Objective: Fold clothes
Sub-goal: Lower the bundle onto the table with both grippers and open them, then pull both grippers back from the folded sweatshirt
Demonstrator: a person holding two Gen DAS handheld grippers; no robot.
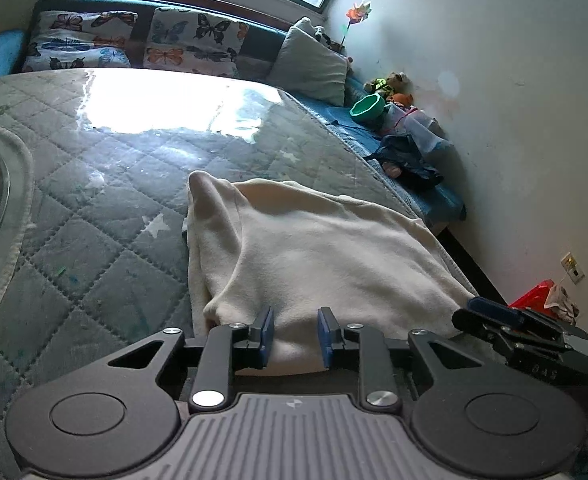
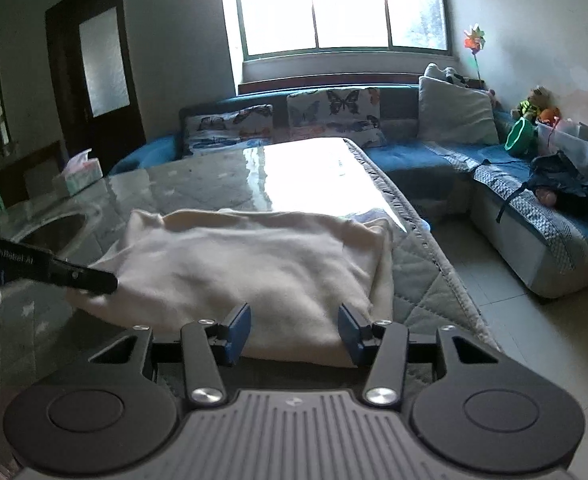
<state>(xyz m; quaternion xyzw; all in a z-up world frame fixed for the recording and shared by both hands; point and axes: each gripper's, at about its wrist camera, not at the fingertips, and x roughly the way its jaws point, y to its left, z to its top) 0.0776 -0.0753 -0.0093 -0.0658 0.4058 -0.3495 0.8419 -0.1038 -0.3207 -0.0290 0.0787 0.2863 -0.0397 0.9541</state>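
1. The garment [image 1: 314, 256], cream-coloured and folded into a rough rectangle, fills the lower centre of the left wrist view and lies on the quilted table [image 1: 105, 216] near its right edge.
2. The left gripper [image 1: 296, 336] sits at the bottom centre of that view, its jaws apart; the blue pads [image 1: 269, 332] stand at the garment's near hem with cloth showing between them, and nothing is pinched.
3. At the lower right of the same view the right gripper [image 1: 494, 312] lies low at the garment's right corner; from here its jaws cannot be read.
4. In the right wrist view the garment [image 2: 253, 264] occupies the middle, its near hem at the bottom centre, with the table [image 2: 197, 184] stretching up toward a bright glare patch.
5. The right gripper [image 2: 294, 330] is at the bottom centre of that view, jaws wide apart, each blue pad [image 2: 239, 326] resting at the hem and holding nothing.
6. The left gripper [image 2: 93, 280] enters from the left edge of this view as a dark bar whose tip touches the garment's left corner.
7. A sofa [image 2: 414, 160] with butterfly cushions [image 2: 334, 110] runs across the upper part of the right wrist view, under a window [image 2: 342, 4].
8. A tissue box [image 2: 79, 174] stands on the table at the left of that view.
9. A green bowl [image 1: 368, 108] sits on the sofa at the upper right of the left wrist view, beside soft toys [image 1: 390, 86].
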